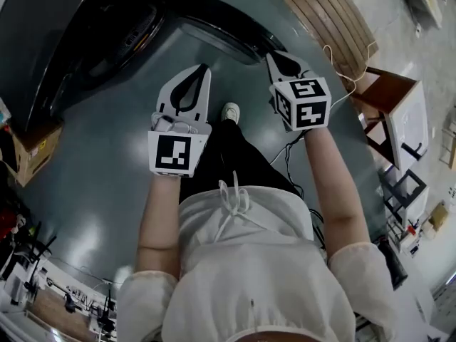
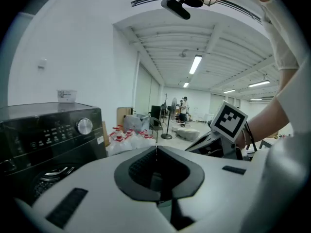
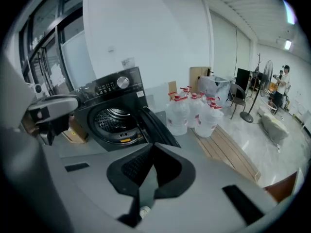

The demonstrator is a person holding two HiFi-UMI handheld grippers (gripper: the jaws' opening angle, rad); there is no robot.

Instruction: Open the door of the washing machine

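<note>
The black washing machine (image 1: 85, 34) stands at the top left of the head view, its round door (image 1: 217, 34) swung open toward me. In the right gripper view the drum opening (image 3: 114, 120) is bare and the open door (image 3: 158, 127) hangs at its right. My left gripper (image 1: 206, 68) and right gripper (image 1: 273, 57) are held in the air in front of the machine, apart from it. Both are shut with nothing between the jaws, as their own views show: left gripper (image 2: 156, 148), right gripper (image 3: 152, 144). The machine's control panel (image 2: 48, 132) fills the left of the left gripper view.
Several water bottles (image 3: 192, 113) stand right of the machine beside a wooden pallet (image 3: 233, 152). A cardboard box (image 1: 32, 152) sits at the machine's left. A wooden stand (image 1: 388, 95) and a cable (image 1: 288, 152) lie to my right. People stand far off (image 2: 183, 108).
</note>
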